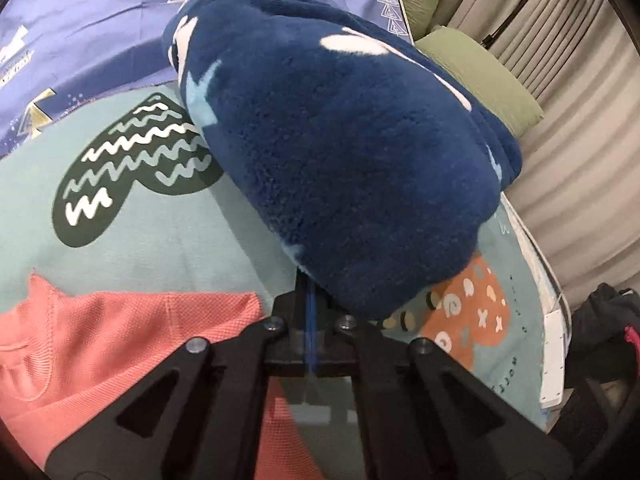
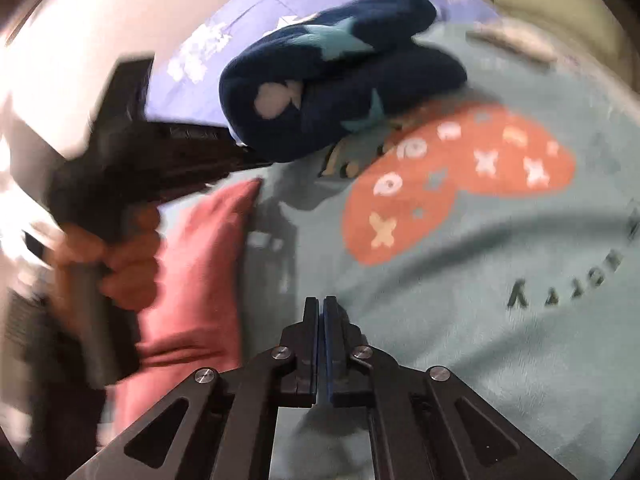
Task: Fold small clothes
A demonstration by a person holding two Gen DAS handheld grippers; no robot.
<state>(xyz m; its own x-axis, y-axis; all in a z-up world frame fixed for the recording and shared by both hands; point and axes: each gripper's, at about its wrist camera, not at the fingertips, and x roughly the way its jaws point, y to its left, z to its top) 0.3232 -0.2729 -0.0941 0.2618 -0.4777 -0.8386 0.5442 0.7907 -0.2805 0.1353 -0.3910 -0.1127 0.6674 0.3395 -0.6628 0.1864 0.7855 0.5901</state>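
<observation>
A folded dark blue fleece garment (image 1: 344,152) with white and light blue shapes hangs from my left gripper (image 1: 310,280), which is shut on its lower edge and holds it above the teal bedspread (image 1: 160,248). In the right wrist view the same blue bundle (image 2: 340,80) sits at the tips of the left gripper (image 2: 256,158), held by a hand at the left. My right gripper (image 2: 321,304) is shut and empty over the teal cover. A coral pink garment (image 1: 120,344) lies flat below the left gripper; it also shows in the right wrist view (image 2: 192,280).
The teal bedspread (image 2: 480,340) carries a dark green heart (image 1: 132,172) and an orange heart (image 2: 460,184). A purple sheet with tree prints (image 1: 100,20) lies beyond. Green pillows (image 1: 480,72) and grey curtains (image 1: 580,100) are at the right, past the bed's edge.
</observation>
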